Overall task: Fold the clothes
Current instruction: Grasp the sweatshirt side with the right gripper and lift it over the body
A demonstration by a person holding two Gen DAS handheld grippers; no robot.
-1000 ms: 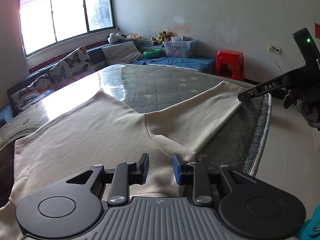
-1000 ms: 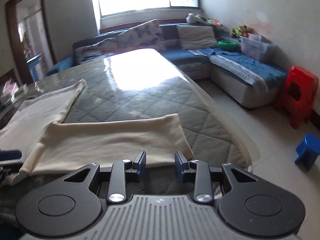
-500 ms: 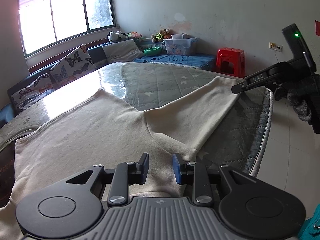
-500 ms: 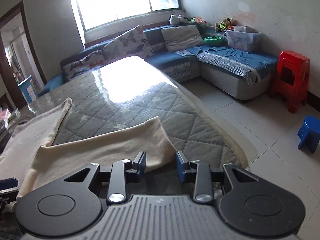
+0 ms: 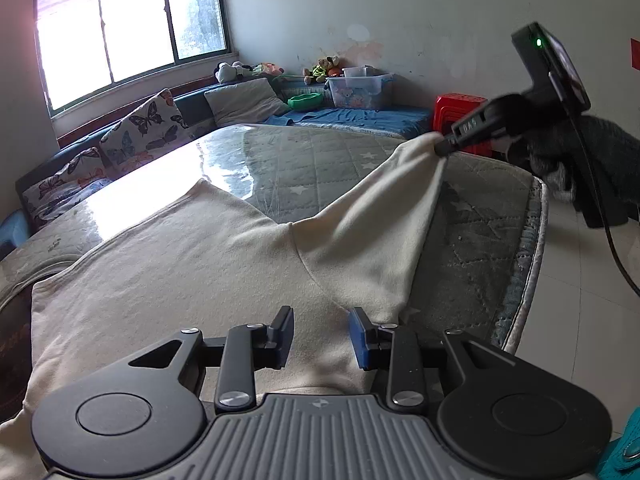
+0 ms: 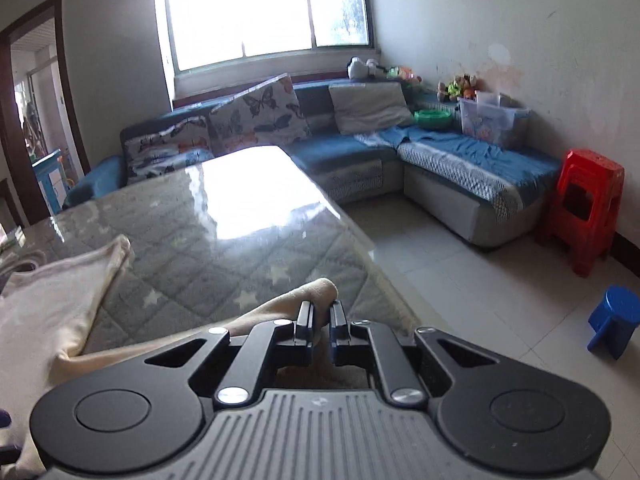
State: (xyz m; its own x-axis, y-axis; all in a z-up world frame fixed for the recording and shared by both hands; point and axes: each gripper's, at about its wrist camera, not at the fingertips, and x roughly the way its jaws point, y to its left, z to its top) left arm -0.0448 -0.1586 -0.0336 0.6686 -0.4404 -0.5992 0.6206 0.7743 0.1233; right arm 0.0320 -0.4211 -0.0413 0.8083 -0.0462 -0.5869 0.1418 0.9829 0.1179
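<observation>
A cream long-sleeved top (image 5: 192, 272) lies spread on the quilted table (image 5: 320, 164). My left gripper (image 5: 321, 336) is open and hovers just above the body of the top near its armpit. My right gripper (image 6: 322, 322) is shut on the cuff end of the sleeve (image 6: 316, 292) and holds it lifted off the table. In the left wrist view the right gripper (image 5: 442, 148) shows at the right, with the sleeve (image 5: 384, 216) stretched up to it. The other sleeve (image 6: 100, 264) lies flat at the left.
The table's right edge (image 5: 536, 240) drops to a tiled floor. A blue corner sofa (image 6: 460, 164) with pillows stands behind, with a plastic bin (image 6: 494, 122) and toys on it. A red stool (image 6: 586, 204) and a small blue stool (image 6: 616, 320) stand on the floor.
My right gripper has closed on the sleeve's cuff and lifted it up off the table. My left gripper has stayed open in the same place.
</observation>
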